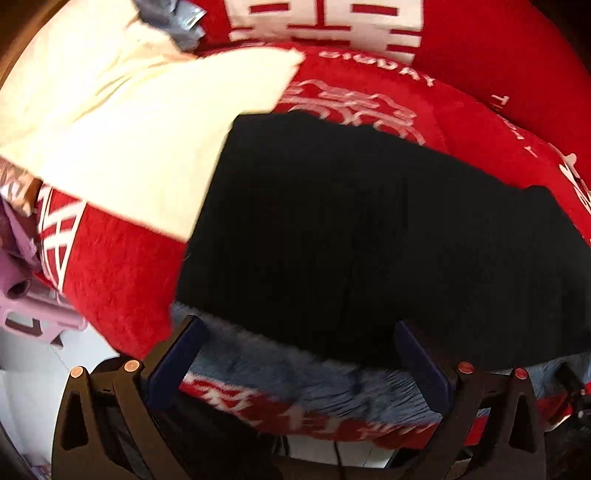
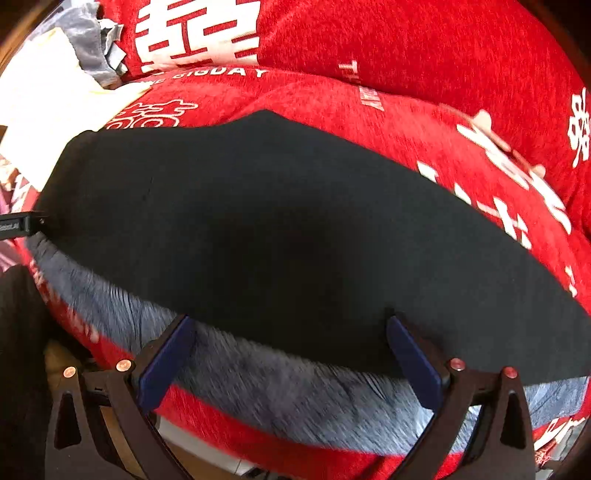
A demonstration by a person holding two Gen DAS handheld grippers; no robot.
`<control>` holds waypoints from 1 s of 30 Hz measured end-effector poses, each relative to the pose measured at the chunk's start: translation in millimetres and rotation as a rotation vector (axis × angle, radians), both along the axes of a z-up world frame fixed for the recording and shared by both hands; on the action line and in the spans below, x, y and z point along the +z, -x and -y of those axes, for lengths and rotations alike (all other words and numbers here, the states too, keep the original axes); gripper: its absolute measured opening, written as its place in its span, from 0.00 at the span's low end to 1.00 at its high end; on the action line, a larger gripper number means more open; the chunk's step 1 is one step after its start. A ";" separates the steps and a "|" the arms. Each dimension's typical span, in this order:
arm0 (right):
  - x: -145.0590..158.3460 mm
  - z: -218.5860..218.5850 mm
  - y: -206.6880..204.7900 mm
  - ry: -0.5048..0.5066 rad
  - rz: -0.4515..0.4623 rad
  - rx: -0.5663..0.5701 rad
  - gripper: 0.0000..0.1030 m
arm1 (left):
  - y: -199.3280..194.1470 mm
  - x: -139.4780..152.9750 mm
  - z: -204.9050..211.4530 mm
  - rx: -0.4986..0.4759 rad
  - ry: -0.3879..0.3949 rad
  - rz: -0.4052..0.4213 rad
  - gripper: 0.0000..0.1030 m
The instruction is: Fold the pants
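The black pants (image 1: 354, 236) lie flat on a red blanket (image 1: 122, 273) with white characters. They fill the middle of the right wrist view (image 2: 280, 236) too. A grey furry lining (image 1: 280, 365) shows along their near edge, also in the right wrist view (image 2: 280, 391). My left gripper (image 1: 299, 332) is open, its blue-padded fingers spread at the near edge of the pants, holding nothing. My right gripper (image 2: 291, 328) is open the same way at the near edge. A tip of the left gripper shows at the left rim of the right wrist view (image 2: 18, 225).
A cream cloth (image 1: 147, 122) lies on the blanket left of the pants. Grey fabric (image 1: 184, 22) is bunched at the back left. A purple plastic object (image 1: 33, 306) sits at the left edge. The blanket's front edge drops off below the grippers.
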State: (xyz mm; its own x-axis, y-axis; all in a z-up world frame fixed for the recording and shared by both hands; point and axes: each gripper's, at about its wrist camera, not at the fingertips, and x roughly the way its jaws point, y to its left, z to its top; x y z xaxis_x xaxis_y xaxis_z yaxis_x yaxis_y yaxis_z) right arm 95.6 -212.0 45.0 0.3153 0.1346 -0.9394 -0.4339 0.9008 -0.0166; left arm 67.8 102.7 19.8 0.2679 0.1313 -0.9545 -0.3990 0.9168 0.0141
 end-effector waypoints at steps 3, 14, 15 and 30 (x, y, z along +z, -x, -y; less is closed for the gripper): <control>-2.4 24.9 4.3 0.036 0.001 -0.022 1.00 | 13.7 -8.1 -16.1 0.060 0.076 -0.007 1.00; 7.8 76.4 -26.5 -0.020 0.001 -0.274 1.00 | -31.2 27.1 120.5 -0.204 0.114 0.009 1.00; 4.7 84.1 -28.7 0.010 0.009 -0.291 1.00 | -38.4 24.6 143.0 -0.249 0.112 -0.006 1.00; 12.2 372.9 -15.3 -0.236 0.023 -0.739 1.00 | -83.2 6.5 303.6 -0.463 0.028 -0.102 1.00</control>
State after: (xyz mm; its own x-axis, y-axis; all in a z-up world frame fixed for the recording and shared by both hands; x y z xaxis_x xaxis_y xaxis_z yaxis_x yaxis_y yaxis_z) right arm 110.9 -584.9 57.2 0.4202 0.0777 -0.9041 0.2788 0.9371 0.2101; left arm 151.0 -200.9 26.3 0.1967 -0.0059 -0.9805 0.0543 0.9985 0.0049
